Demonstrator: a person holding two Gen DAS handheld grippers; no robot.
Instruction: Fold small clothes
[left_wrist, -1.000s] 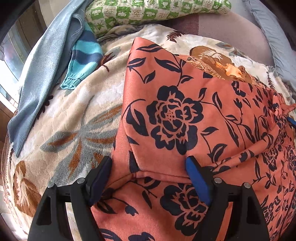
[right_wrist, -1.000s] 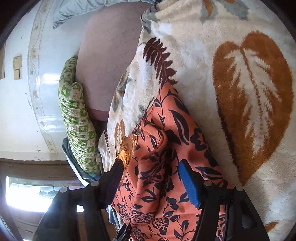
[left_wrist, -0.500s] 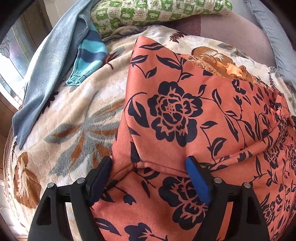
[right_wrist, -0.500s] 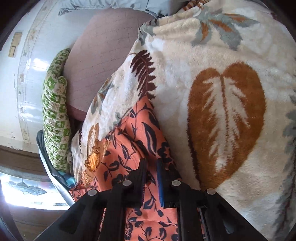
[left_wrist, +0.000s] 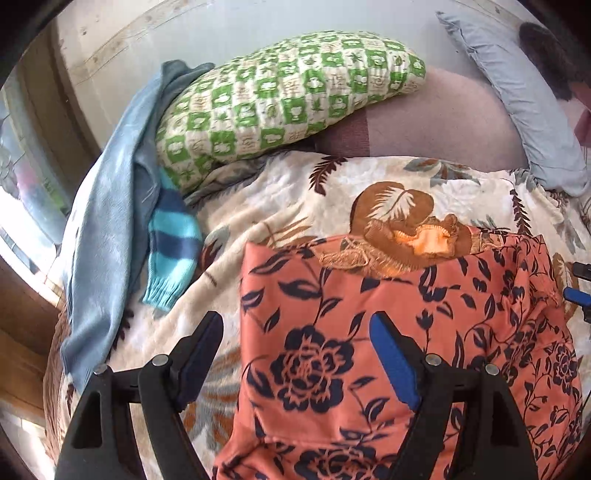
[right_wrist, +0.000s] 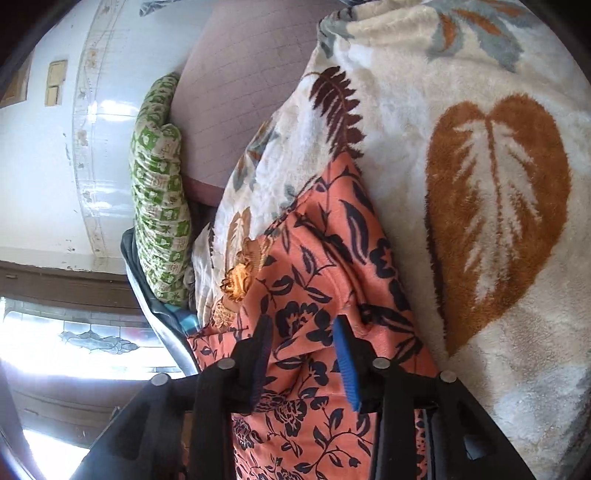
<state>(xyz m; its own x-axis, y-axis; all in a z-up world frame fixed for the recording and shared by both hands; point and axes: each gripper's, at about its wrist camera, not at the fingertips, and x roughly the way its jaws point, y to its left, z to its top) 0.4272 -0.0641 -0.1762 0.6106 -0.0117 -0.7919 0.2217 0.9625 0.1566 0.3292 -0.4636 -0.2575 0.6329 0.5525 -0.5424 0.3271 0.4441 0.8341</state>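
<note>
Orange floral garment (left_wrist: 388, 332) being spread across blanket (left_wrist: 295, 192), long axis left-right. Left gripper (left_wrist: 295, 343) being held apart, above garment's left edge. Right gripper (right_wrist: 304, 354), jaws just reopened, straddling right-edge fold, nearer.

A leaf-patterned cream blanket (left_wrist: 295, 192) covers the bed, carrying an orange floral garment (left_wrist: 369, 332), a blue sweater (left_wrist: 107, 236) and a green-checked pillow (left_wrist: 288, 92).

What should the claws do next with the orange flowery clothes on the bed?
Probably the right claw should close on the bunched edge of the orange flowery garment between its fingers. Its jaws have just been opening and now stand apart, with a fabric ridge rising between them. The left claw hangs open above the flat part, gripping nothing. The right side looks rumpled, so pulling it smooth should come first.
</note>
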